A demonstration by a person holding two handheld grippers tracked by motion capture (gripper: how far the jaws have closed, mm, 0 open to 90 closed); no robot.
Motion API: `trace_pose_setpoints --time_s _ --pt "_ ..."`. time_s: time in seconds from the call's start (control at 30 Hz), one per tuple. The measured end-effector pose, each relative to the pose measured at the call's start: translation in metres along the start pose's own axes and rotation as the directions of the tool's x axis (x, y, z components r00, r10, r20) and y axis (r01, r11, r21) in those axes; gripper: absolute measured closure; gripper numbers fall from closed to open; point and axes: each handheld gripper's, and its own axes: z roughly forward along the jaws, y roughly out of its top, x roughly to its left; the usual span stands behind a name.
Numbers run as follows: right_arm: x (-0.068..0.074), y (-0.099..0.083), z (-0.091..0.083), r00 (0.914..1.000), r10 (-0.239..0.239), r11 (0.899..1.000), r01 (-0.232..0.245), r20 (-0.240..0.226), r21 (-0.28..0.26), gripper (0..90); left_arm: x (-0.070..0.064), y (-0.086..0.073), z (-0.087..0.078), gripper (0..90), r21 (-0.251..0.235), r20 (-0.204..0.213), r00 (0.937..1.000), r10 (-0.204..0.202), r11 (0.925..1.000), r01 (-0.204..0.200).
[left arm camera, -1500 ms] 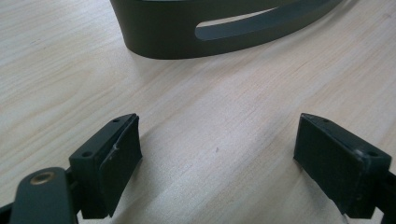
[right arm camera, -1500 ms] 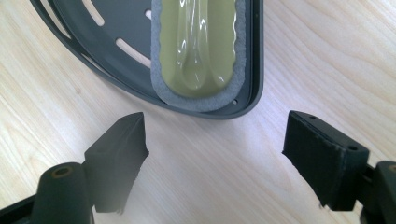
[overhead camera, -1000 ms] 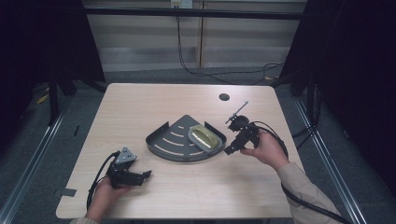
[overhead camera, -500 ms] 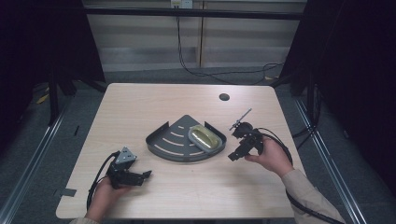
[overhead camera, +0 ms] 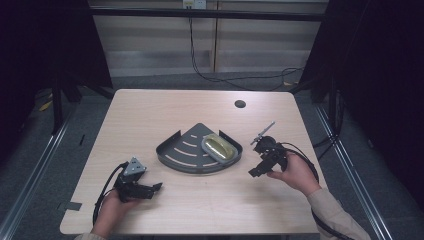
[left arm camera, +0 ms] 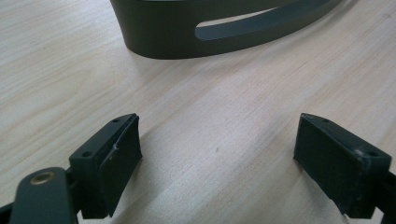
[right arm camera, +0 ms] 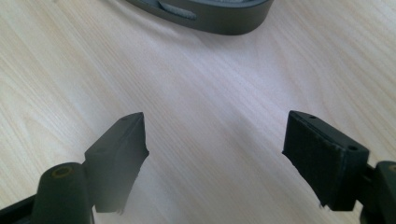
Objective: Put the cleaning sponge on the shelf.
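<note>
A dark grey fan-shaped tray (overhead camera: 182,152) with slotted floor lies at the table's middle. An olive-yellow oval object (overhead camera: 218,147) rests in its right part. My left gripper (overhead camera: 152,190) sits low on the table at the near left, held in a hand, open and empty; its jaws point toward the tray's wall (left arm camera: 187,37), and the left gripper (left arm camera: 217,144) has bare wood between its pads. My right gripper (overhead camera: 254,159) is just right of the tray, also open and empty. The tray's rim (right arm camera: 219,21) lies ahead of the right gripper (right arm camera: 215,144).
A small round dark hole (overhead camera: 240,104) sits in the tabletop at the far right. Cables trail from both grippers off the near edge. Dark frame posts and floor rails flank the table (overhead camera: 150,115). Light wood stretches around the tray.
My right gripper has drawn back from the tray's right corner, toward the near edge and slightly right. The left gripper has stayed put.
</note>
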Motion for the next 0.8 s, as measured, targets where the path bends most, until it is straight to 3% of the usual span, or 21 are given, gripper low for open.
trace_pose_setpoints --time_s 0.17,0.53,0.8 --pt "-0.002 -0.005 -0.002 1.0 0.001 1.0 0.0 0.004 -0.007 20.8 0.0 0.0 0.0 14.1 -0.001 0.004 1.0 0.0 1.0 0.0" --pt "-0.002 -0.024 0.002 1.0 0.005 0.999 -0.005 -0.008 0.05 21.2 0.0 0.0 0.0 14.1 0.0 0.0 1.0 0.0 1.0 0.0" --pt "-0.003 -0.035 0.0 0.9998 0.016 0.999 -0.016 -0.008 0.05 21.1 0.0 0.0 0.0 14.1 0.0 0.0 1.0 0.0 1.0 0.0"
